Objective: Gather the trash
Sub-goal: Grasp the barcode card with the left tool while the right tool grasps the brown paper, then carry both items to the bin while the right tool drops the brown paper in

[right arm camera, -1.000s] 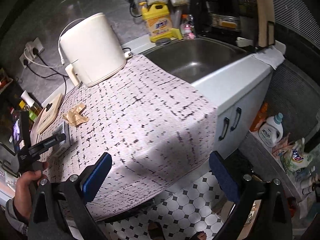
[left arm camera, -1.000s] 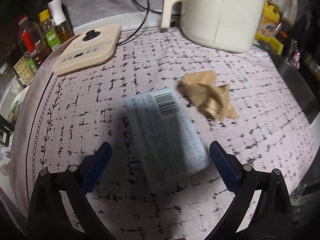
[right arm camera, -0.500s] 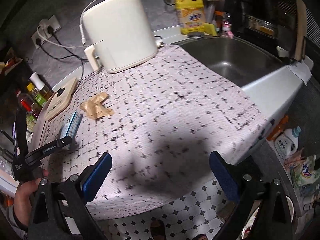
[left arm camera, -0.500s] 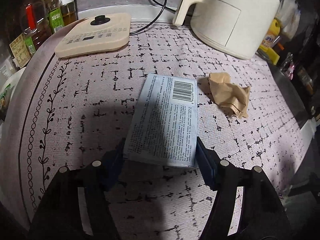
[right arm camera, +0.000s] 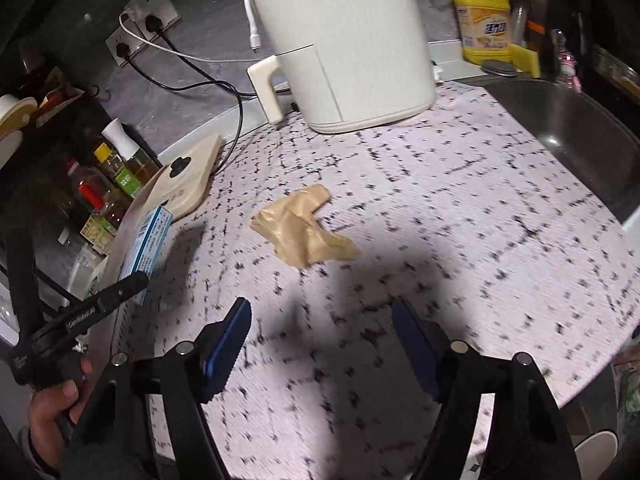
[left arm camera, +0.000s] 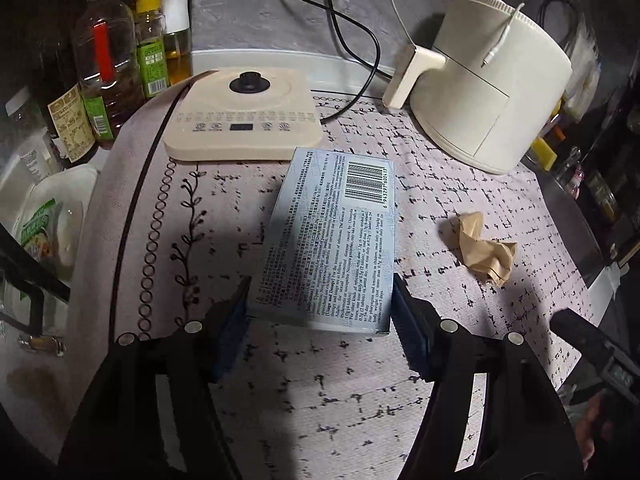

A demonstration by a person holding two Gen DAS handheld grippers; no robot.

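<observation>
Blue-grey printed cardboard box [left arm camera: 330,240] sits clamped in my left gripper [left arm camera: 320,322], long axis pointing away, barcode end far; only my right view shows my closing, empty right gripper [right arm camera: 322,344] near crumpled brown paper [right arm camera: 306,236].

Hidden, cropped and blurred regions

In the left wrist view, the near side edges of the box [left arm camera: 328,240] are covered by the blue pads [left arm camera: 410,340], and its small print is only partly legible. The bottles [left arm camera: 108,60] are cropped at the upper left edge. In the right wrist view, the tablecloth [right arm camera: 500,240] is motion-blurred, the sink [right arm camera: 568,136] is cut off at the right edge, and the hand [right arm camera: 52,420] is partly hidden behind its handle.
</observation>
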